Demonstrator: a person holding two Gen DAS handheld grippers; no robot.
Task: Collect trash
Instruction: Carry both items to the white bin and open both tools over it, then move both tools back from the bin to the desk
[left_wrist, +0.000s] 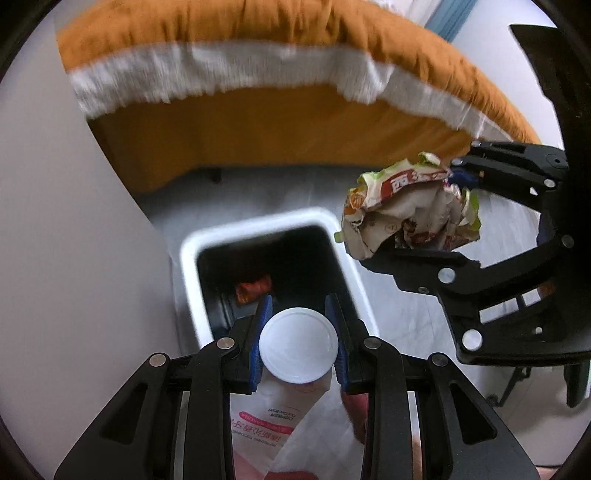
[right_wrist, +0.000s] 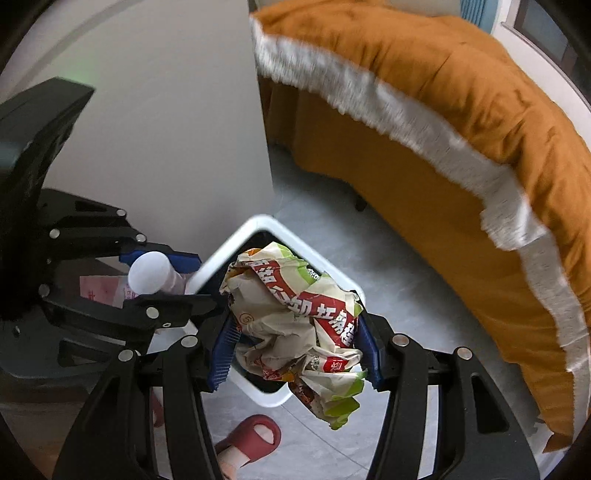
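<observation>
the left gripper (left_wrist: 300, 341) hangs pointing steeply down over a white rectangular plastic trash bin (left_wrist: 192, 258) that stands on the pale grey floor (left_wrist: 406, 325). its blue-padded fingers (left_wrist: 264, 325) are clamped on a white and pink toothpaste tube (left_wrist: 298, 341), touching it on both sides just behind its round white cap, which faces the bin's dark opening. a crumpled orange wrapper (left_wrist: 253, 288) lies down inside the bin.

the right gripper (right_wrist: 295, 343) is just beside the left one, also pointing down above the same bin (right_wrist: 258, 225). between its blue pads (right_wrist: 223, 350) sits a crumpled cream, red and green snack wrapper (right_wrist: 295, 314). the wad fills the gap from one pad to the other and bulges out above and below; the jaws stand moderately wide around it, and whether the pads press on it or only frame it i cannot tell.

an orange bedspread with a white fringe (right_wrist: 443, 110) drapes over the bed beyond the bin. a white panel (right_wrist: 166, 129) rises next to the bin. in the right wrist view a person's foot in a dark red slipper (right_wrist: 251, 439) stands on the floor near the bin.
</observation>
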